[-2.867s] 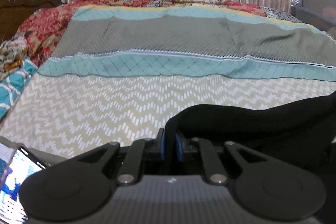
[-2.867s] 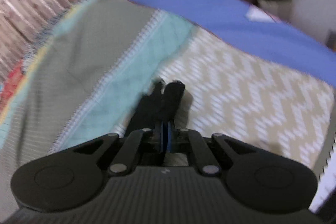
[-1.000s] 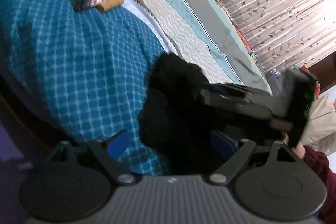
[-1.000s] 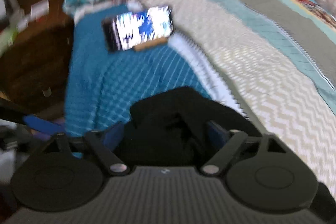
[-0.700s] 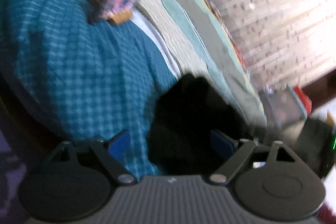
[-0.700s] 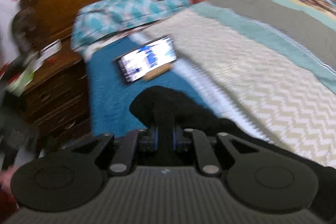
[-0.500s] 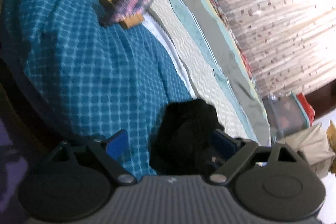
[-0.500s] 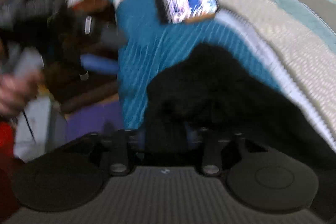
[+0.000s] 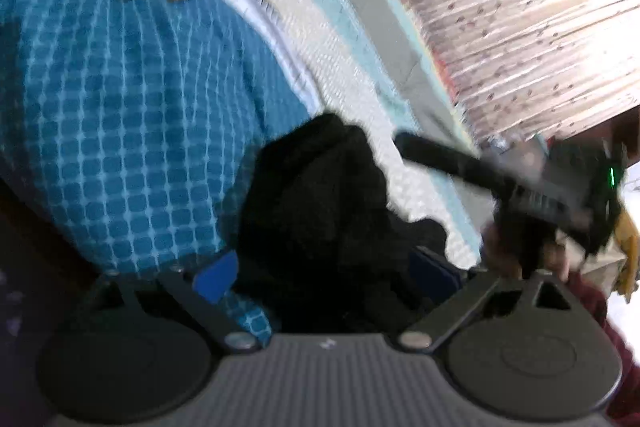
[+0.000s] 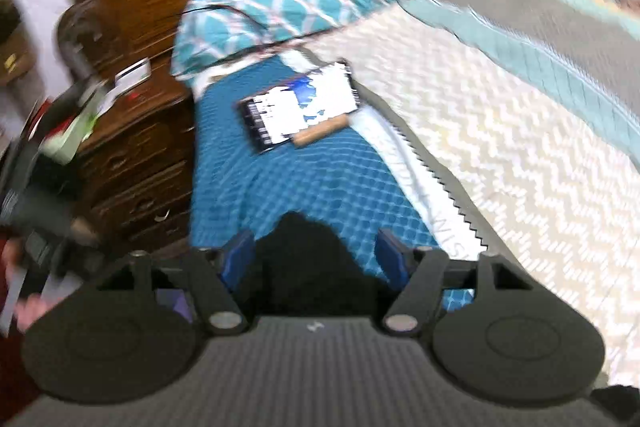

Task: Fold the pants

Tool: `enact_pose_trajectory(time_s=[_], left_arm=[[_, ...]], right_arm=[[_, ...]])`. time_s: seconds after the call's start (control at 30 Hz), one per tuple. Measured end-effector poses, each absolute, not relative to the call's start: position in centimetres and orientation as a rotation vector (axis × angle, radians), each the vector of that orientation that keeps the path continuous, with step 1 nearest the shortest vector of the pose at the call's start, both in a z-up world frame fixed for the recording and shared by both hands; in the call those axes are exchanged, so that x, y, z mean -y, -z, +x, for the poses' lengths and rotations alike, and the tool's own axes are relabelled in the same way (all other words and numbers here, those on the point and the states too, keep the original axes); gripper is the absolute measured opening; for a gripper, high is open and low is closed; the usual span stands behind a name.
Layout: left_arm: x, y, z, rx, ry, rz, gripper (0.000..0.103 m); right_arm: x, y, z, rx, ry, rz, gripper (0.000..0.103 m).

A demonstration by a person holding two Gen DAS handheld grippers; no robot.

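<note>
Left gripper (image 9: 326, 273) jaws opening, spread wide around the black pants (image 9: 320, 211), pads clear of the cloth. Right gripper (image 10: 316, 259) jaws opening, pants between, untouched. Pants bunched at the bed's (image 10: 520, 163) near edge, on the blue blanket (image 9: 112, 131); phone (image 10: 300, 111) farther along.

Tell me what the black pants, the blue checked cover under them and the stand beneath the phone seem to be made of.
Black pants: soft, matte fabric, probably knit or fleece; they bunch into rounded lumps, though blur hides the weave. Blue checked cover: woven or quilted cloth with a raised grid of small squares, no sheen. Phone stand: looks like pale unfinished wood, tan and matte, but motion blur leaves that open.
</note>
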State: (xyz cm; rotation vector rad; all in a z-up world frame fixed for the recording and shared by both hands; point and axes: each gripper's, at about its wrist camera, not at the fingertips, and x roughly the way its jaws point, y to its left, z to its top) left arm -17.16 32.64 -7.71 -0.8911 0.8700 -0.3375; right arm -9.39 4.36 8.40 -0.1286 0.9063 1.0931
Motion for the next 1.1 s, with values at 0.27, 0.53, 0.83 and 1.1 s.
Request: enact_pose_trajectory(time_s=[0.27, 0.53, 0.83, 1.1], left_arm=[[-30.8, 9.8, -16.1, -0.935, 0.380, -0.881, 0.021], [-31.0, 1.6, -13.3, -0.639, 0.451, -0.672, 0.014], [-33.6, 8.3, -10.0, -0.836, 0.254, -0.708, 0.014], [-35.8, 3.8, -13.6, -0.702, 0.262, -0.725, 0.028]], right_arm=[[-6.0, -1.2, -8.8, -1.234, -1.049, -0.021, 0.066], [-3.9, -12.2, -8.1, -0.872, -1.100, 0.186, 0.031], [-12.1, -2.4, -5.6, -1.039, -0.887, 0.110, 0.048], [-3.4, -7.7, -10.0, -0.749, -0.766, 0.220, 0.075]])
